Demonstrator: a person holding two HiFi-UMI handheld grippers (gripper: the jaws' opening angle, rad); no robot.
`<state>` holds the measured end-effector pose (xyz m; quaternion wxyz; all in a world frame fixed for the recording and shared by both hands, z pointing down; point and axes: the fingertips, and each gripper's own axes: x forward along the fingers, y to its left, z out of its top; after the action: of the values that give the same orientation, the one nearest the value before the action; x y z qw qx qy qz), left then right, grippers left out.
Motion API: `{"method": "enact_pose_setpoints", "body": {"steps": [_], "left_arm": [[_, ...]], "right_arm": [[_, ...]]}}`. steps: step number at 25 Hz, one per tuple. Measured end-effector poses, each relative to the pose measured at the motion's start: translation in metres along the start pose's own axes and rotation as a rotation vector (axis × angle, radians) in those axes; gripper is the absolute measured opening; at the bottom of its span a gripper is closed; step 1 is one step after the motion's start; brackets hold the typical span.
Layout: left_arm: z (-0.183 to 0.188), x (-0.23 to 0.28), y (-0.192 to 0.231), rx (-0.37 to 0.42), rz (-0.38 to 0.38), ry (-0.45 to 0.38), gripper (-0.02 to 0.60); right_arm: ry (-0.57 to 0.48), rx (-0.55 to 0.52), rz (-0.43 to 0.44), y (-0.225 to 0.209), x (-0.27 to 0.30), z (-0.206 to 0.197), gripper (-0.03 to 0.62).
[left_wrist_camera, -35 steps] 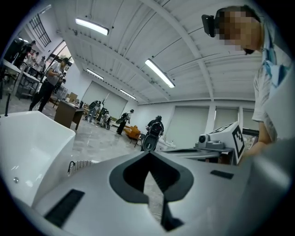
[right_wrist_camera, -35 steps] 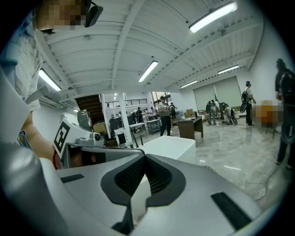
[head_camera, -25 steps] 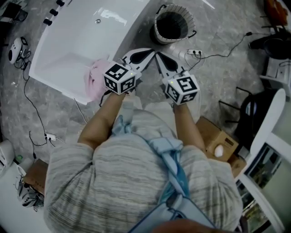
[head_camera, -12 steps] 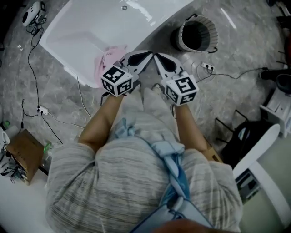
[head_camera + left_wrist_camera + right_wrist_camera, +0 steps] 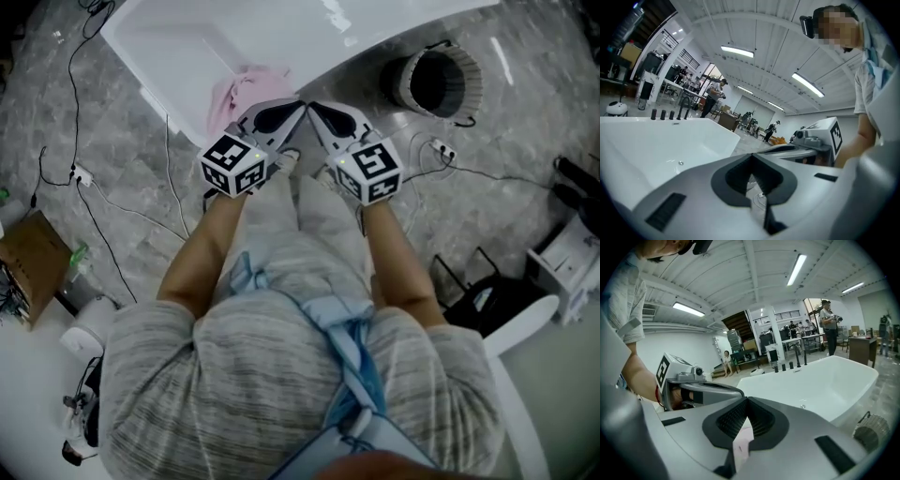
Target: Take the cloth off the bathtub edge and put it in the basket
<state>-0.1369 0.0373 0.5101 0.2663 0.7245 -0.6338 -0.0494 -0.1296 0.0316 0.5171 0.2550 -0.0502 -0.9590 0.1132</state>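
Note:
A pink cloth (image 5: 242,94) lies bunched over the near rim of the white bathtub (image 5: 216,37). A round basket (image 5: 437,82) with a dark inside stands on the floor at the tub's right. Both grippers are held side by side in front of the person, tips nearly touching just right of the cloth. My left gripper (image 5: 296,105) is shut and empty, as its own view (image 5: 751,158) shows. My right gripper (image 5: 311,105) is shut and empty too (image 5: 746,403); a strip of the pink cloth (image 5: 740,446) shows below its jaws, and the basket (image 5: 871,431) is at the lower right.
Cables (image 5: 94,187) and a power strip (image 5: 442,148) run across the grey marble floor. A cardboard box (image 5: 33,258) sits at the left, a black frame (image 5: 483,291) at the right. Taps (image 5: 670,114) line the tub's far rim. People stand in the hall behind.
The person has stepped closer to the tub. Tub, cloth and basket have slid up and to the right in the head view. Both grippers stay shut, their tips now beside the cloth.

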Motion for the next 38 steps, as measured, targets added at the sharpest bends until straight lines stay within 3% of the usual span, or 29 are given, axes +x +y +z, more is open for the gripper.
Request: {"method": "enact_pose_setpoints", "body": {"steps": [9, 16, 21, 23, 28, 35, 38], "left_arm": [[-0.046, -0.043, 0.043, -0.021, 0.070, 0.066, 0.003], [-0.094, -0.060, 0.077, 0.092, 0.068, 0.246, 0.003], [-0.131, -0.069, 0.096, 0.323, -0.007, 0.466, 0.003], [-0.148, -0.072, 0.104, 0.381, -0.047, 0.540, 0.003], [-0.173, -0.071, 0.132, 0.457, -0.124, 0.664, 0.005], [-0.201, -0.074, 0.164, 0.529, -0.245, 0.812, 0.077], [-0.213, -0.073, 0.172, 0.565, -0.302, 0.869, 0.093]], "right_arm": [[0.127, -0.057, 0.135, 0.045, 0.053, -0.040, 0.005], [0.225, 0.017, 0.284, 0.073, 0.083, -0.086, 0.006], [0.326, -0.012, 0.333, 0.086, 0.101, -0.125, 0.009], [0.358, -0.022, 0.340, 0.089, 0.108, -0.138, 0.025], [0.404, -0.006, 0.321, 0.085, 0.124, -0.157, 0.066], [0.471, 0.014, 0.303, 0.081, 0.144, -0.187, 0.220], [0.492, 0.009, 0.275, 0.074, 0.150, -0.200, 0.258]]}}
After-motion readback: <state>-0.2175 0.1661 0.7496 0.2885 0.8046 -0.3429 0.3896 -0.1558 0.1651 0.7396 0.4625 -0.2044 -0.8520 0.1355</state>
